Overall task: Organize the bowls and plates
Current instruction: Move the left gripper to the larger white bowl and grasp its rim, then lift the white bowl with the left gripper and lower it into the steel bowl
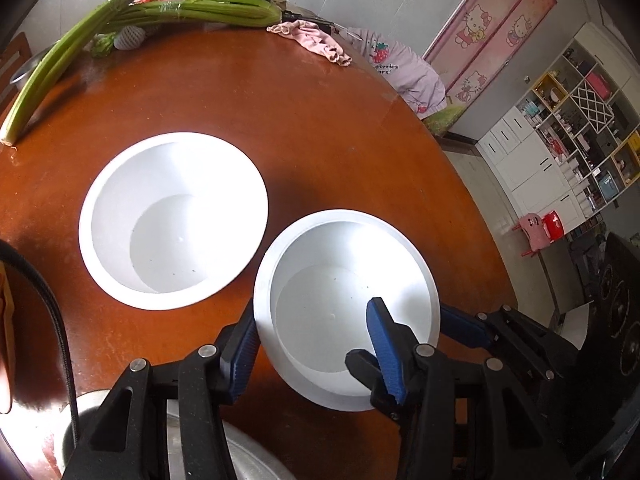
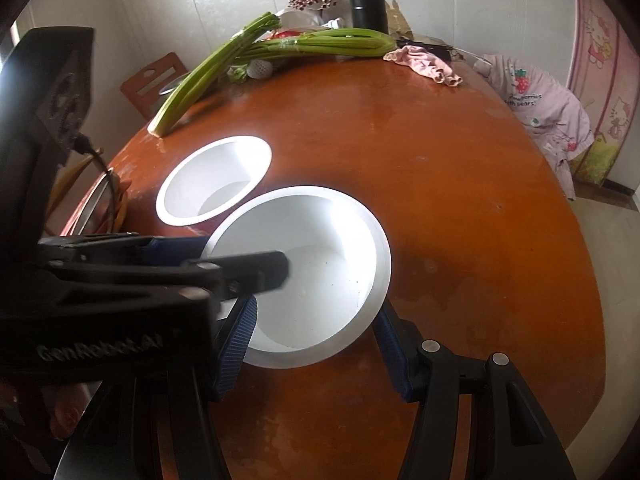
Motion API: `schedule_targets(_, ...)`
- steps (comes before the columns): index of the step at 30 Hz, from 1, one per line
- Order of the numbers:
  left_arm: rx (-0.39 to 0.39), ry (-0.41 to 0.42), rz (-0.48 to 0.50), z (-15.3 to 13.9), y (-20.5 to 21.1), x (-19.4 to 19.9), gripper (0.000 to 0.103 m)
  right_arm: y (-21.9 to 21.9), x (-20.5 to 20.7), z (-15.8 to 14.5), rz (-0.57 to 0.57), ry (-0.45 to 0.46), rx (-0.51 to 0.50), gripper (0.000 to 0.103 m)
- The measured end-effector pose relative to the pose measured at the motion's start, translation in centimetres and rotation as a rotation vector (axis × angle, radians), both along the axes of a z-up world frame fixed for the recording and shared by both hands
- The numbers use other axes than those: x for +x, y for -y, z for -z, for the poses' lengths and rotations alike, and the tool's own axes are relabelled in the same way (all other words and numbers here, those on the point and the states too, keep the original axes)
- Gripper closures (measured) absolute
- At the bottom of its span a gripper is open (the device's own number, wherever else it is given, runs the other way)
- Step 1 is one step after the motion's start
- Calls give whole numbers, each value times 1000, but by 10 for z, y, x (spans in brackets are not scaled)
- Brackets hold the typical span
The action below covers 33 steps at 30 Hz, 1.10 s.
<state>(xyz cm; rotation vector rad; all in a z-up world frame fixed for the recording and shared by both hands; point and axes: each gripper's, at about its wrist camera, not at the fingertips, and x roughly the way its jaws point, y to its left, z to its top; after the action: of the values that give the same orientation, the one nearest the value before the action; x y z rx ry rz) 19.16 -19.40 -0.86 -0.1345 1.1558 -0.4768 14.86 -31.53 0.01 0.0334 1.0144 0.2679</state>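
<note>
2 white bowls sit on the round brown surface (image 1: 320, 128). The far bowl (image 1: 172, 220), left of centre in the left wrist view, stands alone and untouched. The near bowl (image 2: 304, 276) is held from both sides. The right tongs (image 2: 316, 346) clamp across its whole width, a pad against each outer wall. The left tongs (image 1: 312, 344) straddle its wall, 1 finger inside and 1 outside; whether they press I cannot tell. Celery (image 2: 256, 52) lies at the upper edge.

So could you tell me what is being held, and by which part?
The nearer white bowl, gripped by the right gripper across its near side; the left gripper merely straddles its left wall, unclamped.
</note>
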Motion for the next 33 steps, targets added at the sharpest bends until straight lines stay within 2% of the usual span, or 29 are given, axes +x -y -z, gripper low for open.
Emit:
schedule_targets(11,-1,17,21,-6,3,-8,51,-2,-6,-4,4,12,-9,40)
schedule_targets(33,-10,129,2,-44,-19,-47,51,-22,-34,-35,-26,94,-1,40)
